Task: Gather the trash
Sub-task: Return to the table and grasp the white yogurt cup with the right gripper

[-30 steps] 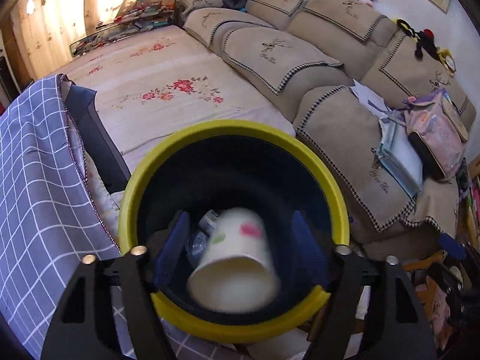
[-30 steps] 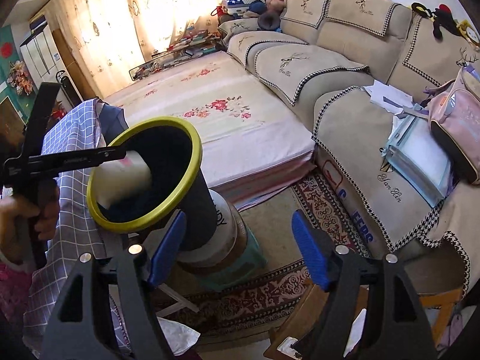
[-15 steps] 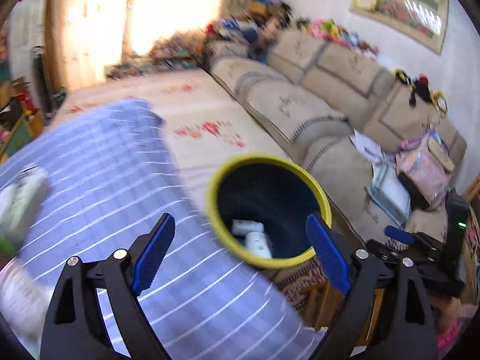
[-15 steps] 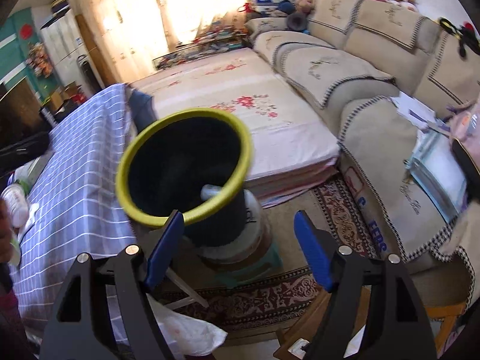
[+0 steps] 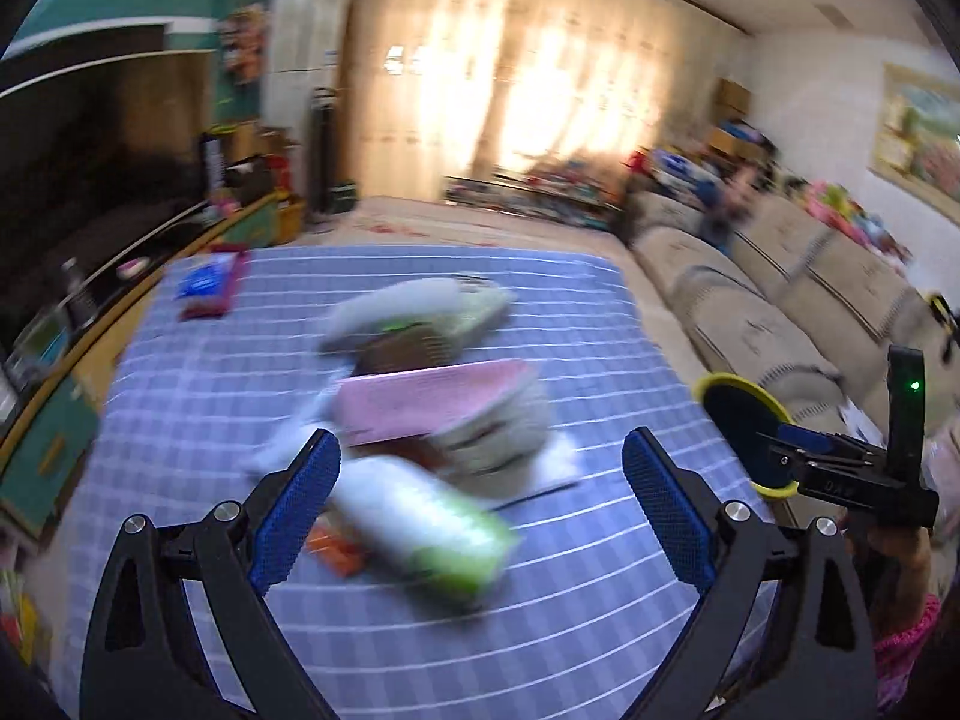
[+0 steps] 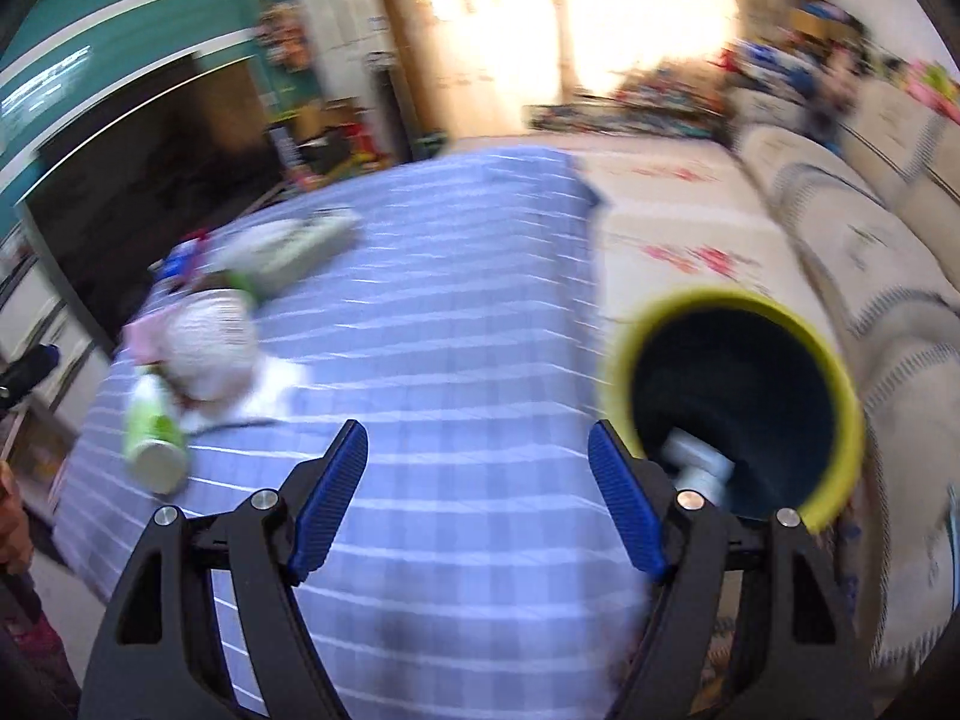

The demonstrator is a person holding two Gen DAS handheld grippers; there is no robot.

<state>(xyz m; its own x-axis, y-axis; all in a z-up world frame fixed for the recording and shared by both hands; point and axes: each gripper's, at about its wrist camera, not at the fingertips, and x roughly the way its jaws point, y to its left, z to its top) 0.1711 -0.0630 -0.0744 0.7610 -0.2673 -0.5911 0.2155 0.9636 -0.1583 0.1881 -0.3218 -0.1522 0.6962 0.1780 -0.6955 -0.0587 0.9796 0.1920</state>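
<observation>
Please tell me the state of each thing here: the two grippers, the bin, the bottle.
Left gripper: jaws open, holding nothing.
Right gripper: jaws open, holding nothing.
Bin: open, trash inside.
Bottle: lying on its side on the tablecloth.

A checked cloth (image 5: 540,570) is covering the table, the bin's yellow rim (image 6: 840,396) is looking like smooth plastic, and each tool's blue pads (image 5: 294,504) are showing ribbed texture.

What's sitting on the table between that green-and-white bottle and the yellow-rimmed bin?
Only bare checked tablecloth lies between the bottle and the bin, as the right wrist view shows.
</observation>
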